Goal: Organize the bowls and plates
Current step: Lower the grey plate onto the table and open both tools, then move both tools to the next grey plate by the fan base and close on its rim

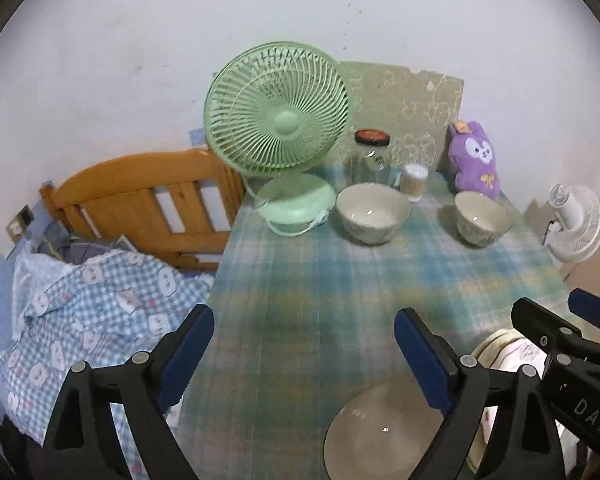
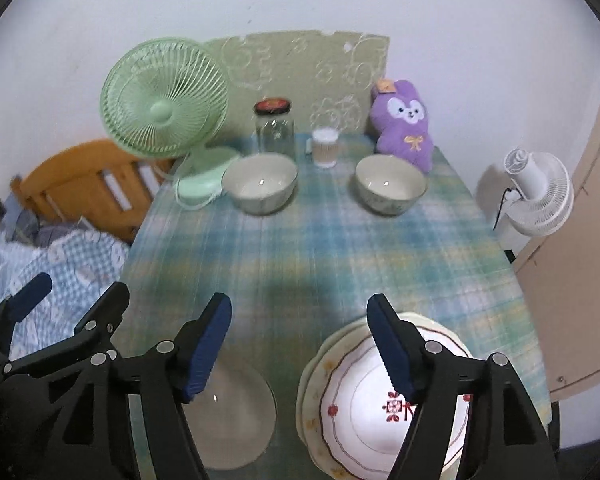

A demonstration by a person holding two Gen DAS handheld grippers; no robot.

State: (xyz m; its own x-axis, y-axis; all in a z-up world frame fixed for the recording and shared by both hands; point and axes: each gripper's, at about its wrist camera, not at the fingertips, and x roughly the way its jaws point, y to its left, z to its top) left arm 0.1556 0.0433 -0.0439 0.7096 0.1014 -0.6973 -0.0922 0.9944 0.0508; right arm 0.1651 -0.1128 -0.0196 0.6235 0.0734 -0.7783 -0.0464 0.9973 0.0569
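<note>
Blue-padded left tongs (image 1: 304, 344) and right tongs (image 2: 300, 332) gape empty above flat-lying, rim-up plates (image 2: 380, 400).

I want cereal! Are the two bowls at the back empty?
Empty, both. The left bowl and the right bowl sit upright on the tablecloth, showing only bare pale insides.

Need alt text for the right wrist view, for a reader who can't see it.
The open right gripper hangs over a plaid tablecloth, empty, above stacked plates and a plain plate. Two bowls sit farther back, before a green fan.
</note>
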